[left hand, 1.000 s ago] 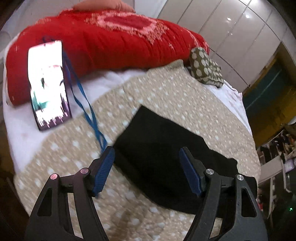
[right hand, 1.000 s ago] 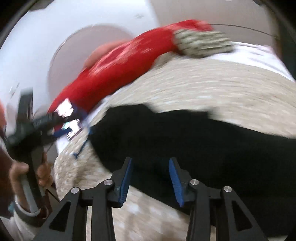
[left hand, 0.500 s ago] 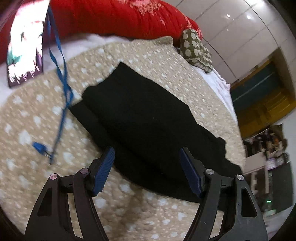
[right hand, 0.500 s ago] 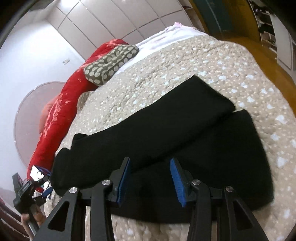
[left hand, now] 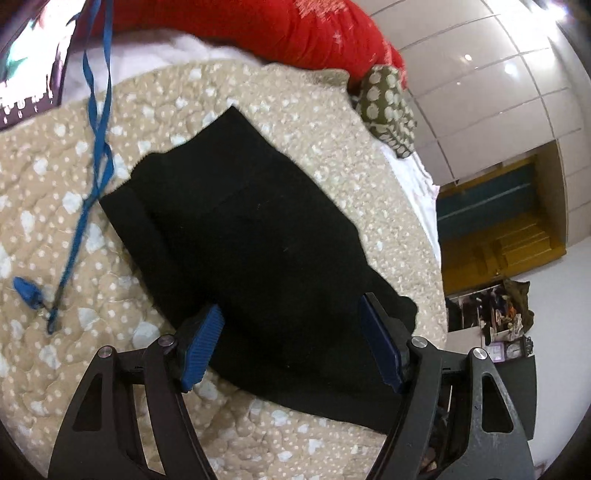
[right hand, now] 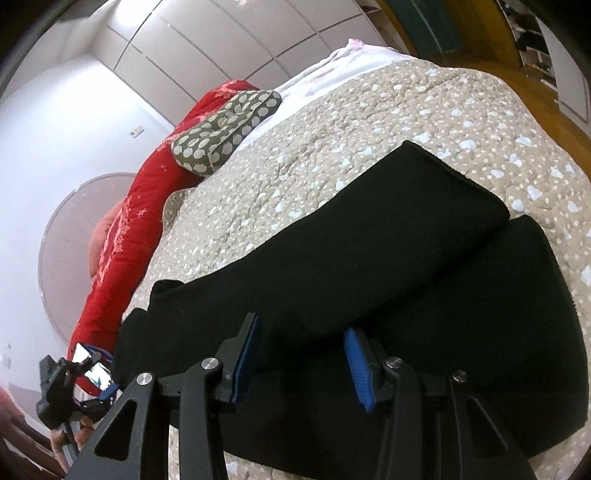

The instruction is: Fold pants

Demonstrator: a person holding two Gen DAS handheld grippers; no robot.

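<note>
Black pants (left hand: 258, 229) lie folded lengthwise on a beige spotted quilt (left hand: 55, 229); in the right wrist view one leg (right hand: 369, 236) rests on top of the other layer (right hand: 498, 332). My left gripper (left hand: 291, 328) hangs open and wide over the near end of the pants, its blue pads (left hand: 201, 336) clear of the cloth. My right gripper (right hand: 301, 354) stands partly open just above the pants' long edge, nothing pinched between its pads (right hand: 356, 365). The left gripper (right hand: 62, 391) also shows at the lower left of the right wrist view.
A red bolster (left hand: 295, 26) and an olive spotted cushion (left hand: 388, 107) lie at the head of the bed. A lit phone (left hand: 29, 62) with a blue lanyard (left hand: 92, 147) lies left of the pants. White wardrobe doors (right hand: 221, 40) and wooden floor (right hand: 517, 88) lie beyond.
The left view has tipped down and drawn nearer the pants. The right gripper swung across the bed and rolled, then settled over the folded pants.
</note>
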